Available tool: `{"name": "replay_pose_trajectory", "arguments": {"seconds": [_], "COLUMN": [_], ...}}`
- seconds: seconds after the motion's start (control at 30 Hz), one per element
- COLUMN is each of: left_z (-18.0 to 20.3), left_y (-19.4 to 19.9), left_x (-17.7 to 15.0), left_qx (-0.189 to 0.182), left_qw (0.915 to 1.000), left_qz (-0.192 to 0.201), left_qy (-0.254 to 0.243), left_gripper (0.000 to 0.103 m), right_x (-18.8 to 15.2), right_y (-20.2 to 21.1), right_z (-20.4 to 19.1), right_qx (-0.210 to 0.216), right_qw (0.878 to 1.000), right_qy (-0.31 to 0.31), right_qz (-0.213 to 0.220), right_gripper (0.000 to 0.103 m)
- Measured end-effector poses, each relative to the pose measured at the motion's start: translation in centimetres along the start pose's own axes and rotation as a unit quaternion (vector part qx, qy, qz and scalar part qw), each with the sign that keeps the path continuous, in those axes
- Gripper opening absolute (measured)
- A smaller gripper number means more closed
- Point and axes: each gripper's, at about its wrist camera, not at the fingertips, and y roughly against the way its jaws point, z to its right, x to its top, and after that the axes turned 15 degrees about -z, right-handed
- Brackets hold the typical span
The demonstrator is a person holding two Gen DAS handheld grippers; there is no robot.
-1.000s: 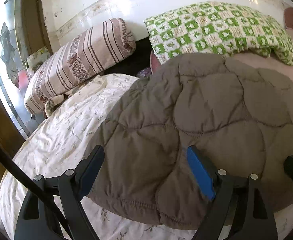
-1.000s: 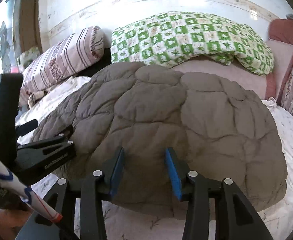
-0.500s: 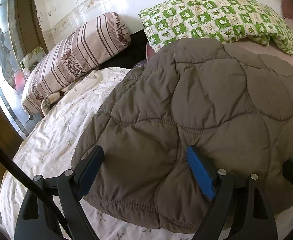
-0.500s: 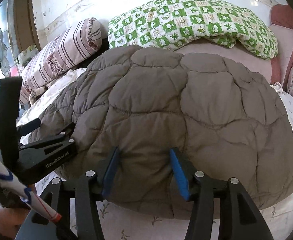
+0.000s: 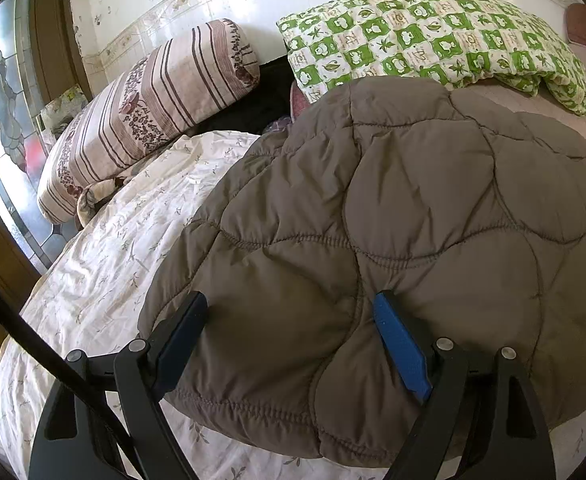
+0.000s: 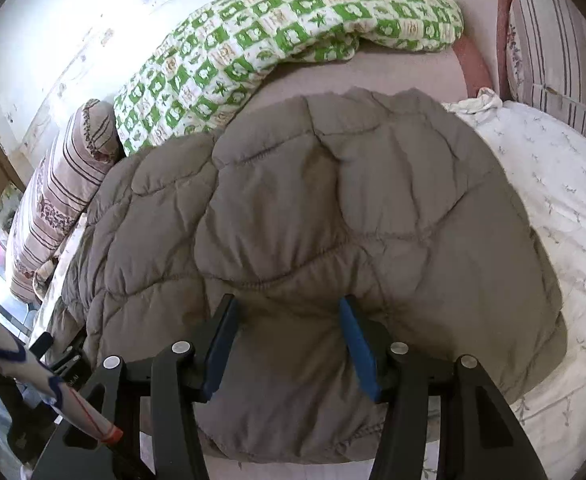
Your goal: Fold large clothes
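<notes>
Sprawling across a bed (image 5: 105, 280) with a floral sheet, a quilted brown coat (image 5: 393, 220) lies folded into a compact bundle, seemingly near finished. Both the left hand-held gripper (image 5: 293, 344) and right hand-held gripper (image 6: 289, 344) straddle its near hem, jaws apart, gripping nothing.

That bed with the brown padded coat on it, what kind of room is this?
Most likely a home bedroom: a bed with a flowered sheet, a striped bolster pillow and a green checked quilt against the tiled wall.

Two close, downward wrist views, shared quilted coat (image 5: 393, 220).
</notes>
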Motion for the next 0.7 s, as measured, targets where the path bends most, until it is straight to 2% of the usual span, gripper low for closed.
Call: {"name": "replay_pose_trajectory", "arguments": {"seconds": [0.1,0.2,0.33,0.4,0.57,0.7], "left_z": [0.0,0.0,-0.1,-0.5,-2.9,-5.5], "left_y": [0.0,0.0,0.0,0.1,0.4,0.6], "left_x": [0.0,0.1,0.2,0.3,0.5,0.2], "left_qx": [-0.003,-0.004,-0.01,-0.019,-0.079,-0.108], "left_qw": [1.0,1.0,0.9998,0.9995,0.9944,0.9888], "left_qz": [-0.002,-0.005,-0.015,-0.024,-0.063,-0.086], "left_qy": [0.002,0.003,0.003,0.005,0.03,0.058], "left_gripper": [0.085,0.085,0.085,0.085,0.085,0.085], "right_x": [0.1,0.2,0.3,0.3,0.0,-0.9], "right_y": [1.0,1.3,0.9,1.5,4.1,5.7], "right_z": [0.5,1.5,3.0,3.0,4.0,6.5], "right_qx": [0.004,-0.012,0.003,0.008,-0.008,-0.027], "right_qw": [1.0,0.999,0.998,0.998,0.998,0.995], "right_qy": [-0.015,-0.035,-0.06,-0.061,-0.067,-0.099], "right_qz": [0.011,0.014,-0.016,-0.014,0.009,0.015], "right_gripper": [0.057,0.057,0.057,0.057,0.057,0.057]}}
